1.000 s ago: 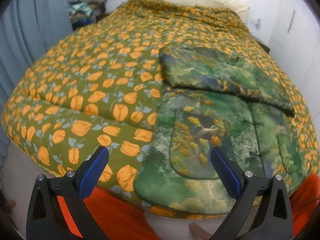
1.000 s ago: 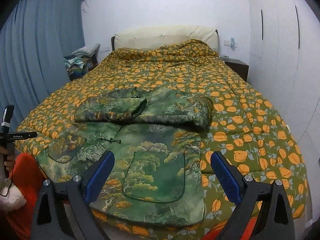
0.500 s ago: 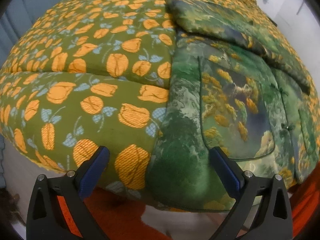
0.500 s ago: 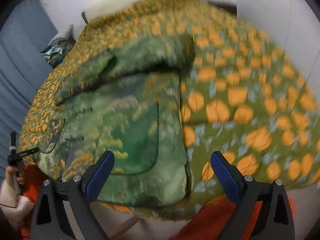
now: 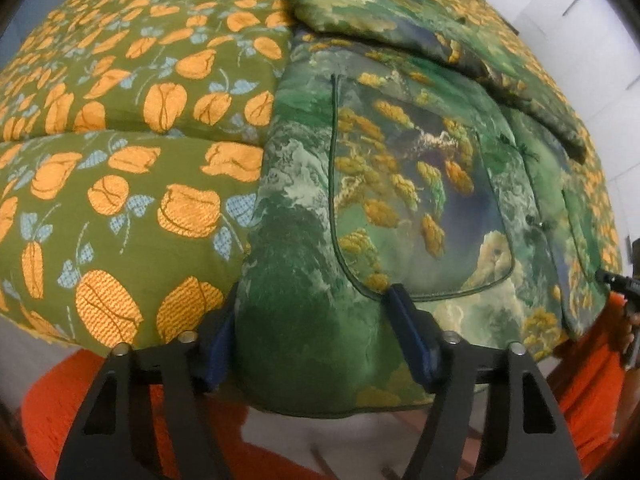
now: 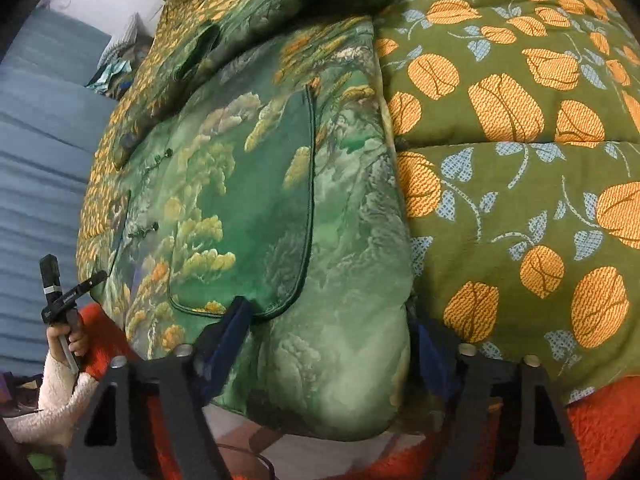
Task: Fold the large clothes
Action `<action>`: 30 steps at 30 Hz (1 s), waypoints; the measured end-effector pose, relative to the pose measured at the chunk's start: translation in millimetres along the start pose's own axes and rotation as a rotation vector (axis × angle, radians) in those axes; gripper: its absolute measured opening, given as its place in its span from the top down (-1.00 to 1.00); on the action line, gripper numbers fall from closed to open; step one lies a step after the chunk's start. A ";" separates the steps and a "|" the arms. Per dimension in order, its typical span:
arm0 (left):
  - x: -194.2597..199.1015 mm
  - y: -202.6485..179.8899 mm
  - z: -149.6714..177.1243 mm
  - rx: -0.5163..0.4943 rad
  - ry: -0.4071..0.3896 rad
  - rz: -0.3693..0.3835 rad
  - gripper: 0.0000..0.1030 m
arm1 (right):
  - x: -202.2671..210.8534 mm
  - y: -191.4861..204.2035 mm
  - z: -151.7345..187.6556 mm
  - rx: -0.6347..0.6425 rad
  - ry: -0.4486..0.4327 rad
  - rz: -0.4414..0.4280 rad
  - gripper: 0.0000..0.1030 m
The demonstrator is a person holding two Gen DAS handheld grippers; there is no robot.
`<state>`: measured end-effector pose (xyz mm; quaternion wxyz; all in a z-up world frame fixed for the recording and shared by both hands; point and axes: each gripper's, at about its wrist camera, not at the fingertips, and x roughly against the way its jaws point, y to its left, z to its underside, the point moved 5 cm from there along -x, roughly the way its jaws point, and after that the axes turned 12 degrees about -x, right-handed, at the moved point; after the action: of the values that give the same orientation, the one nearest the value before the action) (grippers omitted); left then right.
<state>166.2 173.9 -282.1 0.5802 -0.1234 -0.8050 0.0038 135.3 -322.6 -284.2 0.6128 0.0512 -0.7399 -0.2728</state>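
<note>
Bed: the quilt (image 5: 120,168) with orange tulips on olive green fills both views; a second ago the pillow and back wall showed in both views, now the cameras look steeply down at the near edge; curtain (image 6: 36,160) still at the left of the right wrist view.
Jacket: the green landscape-print jacket (image 5: 400,184) lies flat on the quilt, sleeves folded across its upper part, hem draped over the near edge of the bed; it has not shifted since the earlier frames, only looms far bigger.
Pockets: the piped patch pocket (image 6: 248,208) sits just above the right claw's inner pad; its twin lies just above the left claw's inner pad.
Left claw: the left gripper (image 5: 312,336) was spread wide above the bed edge a second ago; now it is down on the left hem corner, jaws closing, the padded corner bulging between the blue pads, which press into it on both sides.
Right claw: the right gripper (image 6: 332,344) has dropped and rolled too; jaws closing round the right hem corner, fabric bulging between them, pads touching the cloth.
Hand: the left hand (image 6: 72,340), in a fleecy white sleeve (image 6: 60,396), grips its handle at the far left.
Trousers: orange fabric (image 5: 592,364) below the hem.
</note>
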 end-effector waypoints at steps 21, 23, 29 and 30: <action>55.1 -26.6 37.2 -0.103 0.059 0.022 0.75 | 54.1 15.4 44.2 0.021 0.013 -0.036 0.71; 68.0 -28.3 42.5 -0.095 0.056 0.051 0.75 | 56.2 12.2 54.8 -0.013 0.038 -0.058 0.71; 125.4 -17.7 -6.6 -0.005 -0.105 0.238 0.78 | 99.3 30.5 27.6 -0.110 -0.011 -0.313 0.74; 129.7 -16.3 -23.3 -0.003 -0.131 0.251 0.79 | 110.1 35.5 12.5 -0.116 -0.041 -0.362 0.74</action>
<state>146.4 181.2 -151.0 0.5211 -0.2233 -0.8196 0.0829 105.9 -333.5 -172.1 0.5404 0.1424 -0.7138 -0.4220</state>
